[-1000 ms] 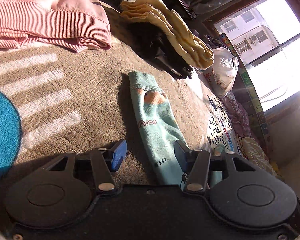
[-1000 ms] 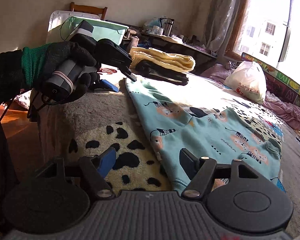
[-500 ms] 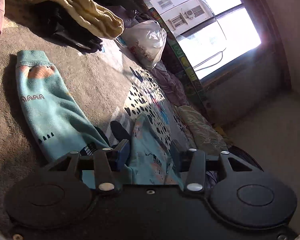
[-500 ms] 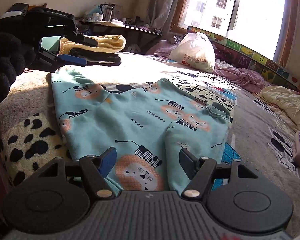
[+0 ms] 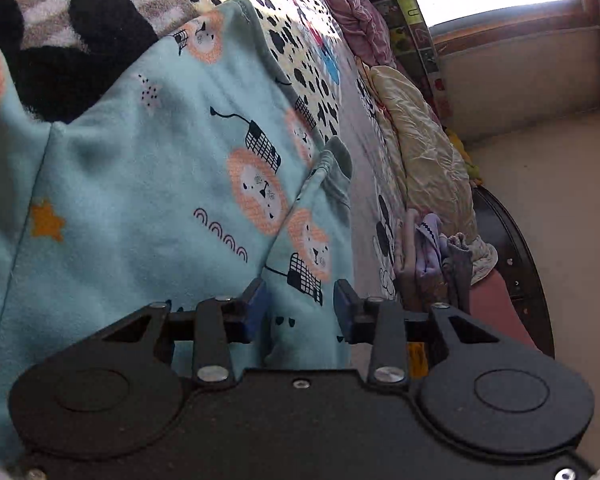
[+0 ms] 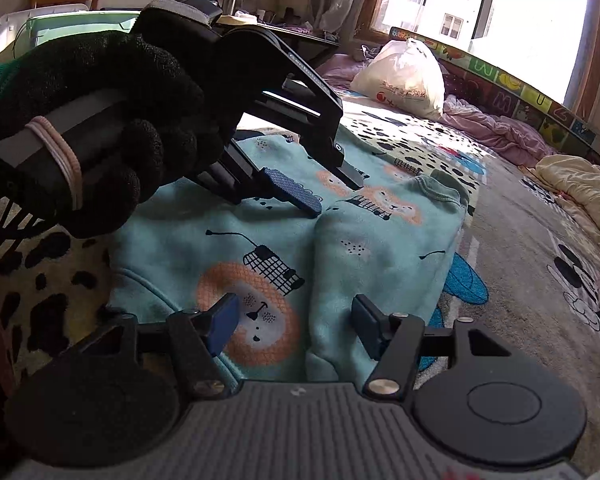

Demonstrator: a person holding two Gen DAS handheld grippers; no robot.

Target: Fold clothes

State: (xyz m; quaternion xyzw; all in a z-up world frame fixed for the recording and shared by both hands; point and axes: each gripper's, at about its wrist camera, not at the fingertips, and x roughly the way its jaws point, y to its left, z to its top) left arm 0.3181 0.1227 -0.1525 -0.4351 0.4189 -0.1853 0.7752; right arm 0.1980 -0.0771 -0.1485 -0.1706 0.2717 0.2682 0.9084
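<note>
A teal sweatshirt (image 6: 256,248) with lion prints lies flat on the bed, one sleeve (image 6: 380,240) folded over its body. In the right wrist view, my right gripper (image 6: 296,322) hovers open low over the near edge of the sweatshirt, straddling a lion print and the sleeve's edge. A black-gloved hand (image 6: 112,120) holds my left gripper (image 6: 328,188) open just above the middle of the sweatshirt. In the left wrist view, the left gripper (image 5: 300,312) stands open over the folded sleeve (image 5: 316,240), with nothing between its fingers.
A spotted cream blanket (image 6: 40,280) lies under the sweatshirt's left side. A white plastic bag (image 6: 404,76), purple bedding (image 6: 496,128) and a cream quilt (image 6: 580,188) lie along the window side. A small pile of clothes (image 5: 440,256) sits near the bed's edge.
The left gripper has swung from the outstretched sleeve across to the sweatshirt's body and come down close to it. The right gripper has moved nearer to the cloth. Both have stayed open.
</note>
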